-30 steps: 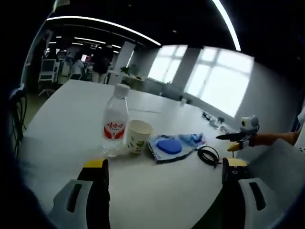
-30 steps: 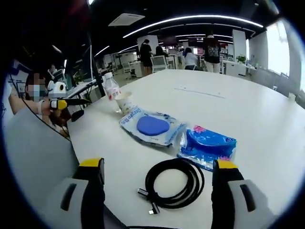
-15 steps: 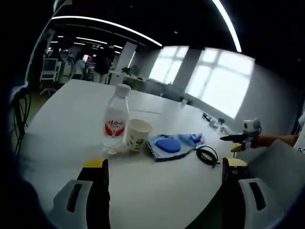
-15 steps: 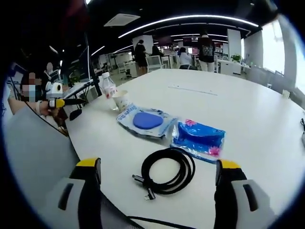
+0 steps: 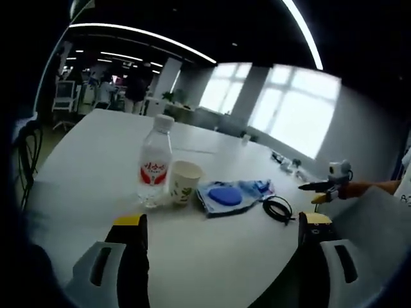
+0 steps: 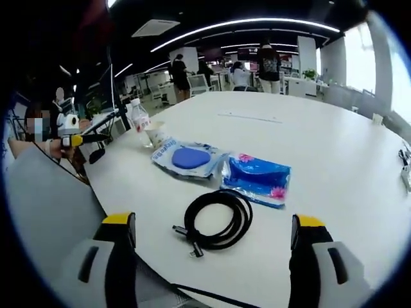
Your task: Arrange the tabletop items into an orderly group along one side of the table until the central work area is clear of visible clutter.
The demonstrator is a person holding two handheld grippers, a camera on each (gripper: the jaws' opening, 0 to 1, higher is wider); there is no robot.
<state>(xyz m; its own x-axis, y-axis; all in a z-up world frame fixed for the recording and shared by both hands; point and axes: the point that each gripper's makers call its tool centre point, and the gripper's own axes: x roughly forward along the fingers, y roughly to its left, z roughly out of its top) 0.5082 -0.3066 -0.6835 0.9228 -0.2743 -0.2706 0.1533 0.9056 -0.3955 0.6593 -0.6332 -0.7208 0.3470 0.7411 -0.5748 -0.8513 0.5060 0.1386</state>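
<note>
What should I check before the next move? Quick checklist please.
1. Left tongs open and empty: ok.
2. Right tongs open and empty: ok.
3. Cable coiled, lying between the right jaws' line of approach, nothing on top: ok.
4. Bottle upright, capped, close beside the cup: ok; touching or not, cannot tell.
5. Cup empty: cannot tell.
6. Two blue packets flat on the table, edges overlapping or just adjacent: cannot tell.
</note>
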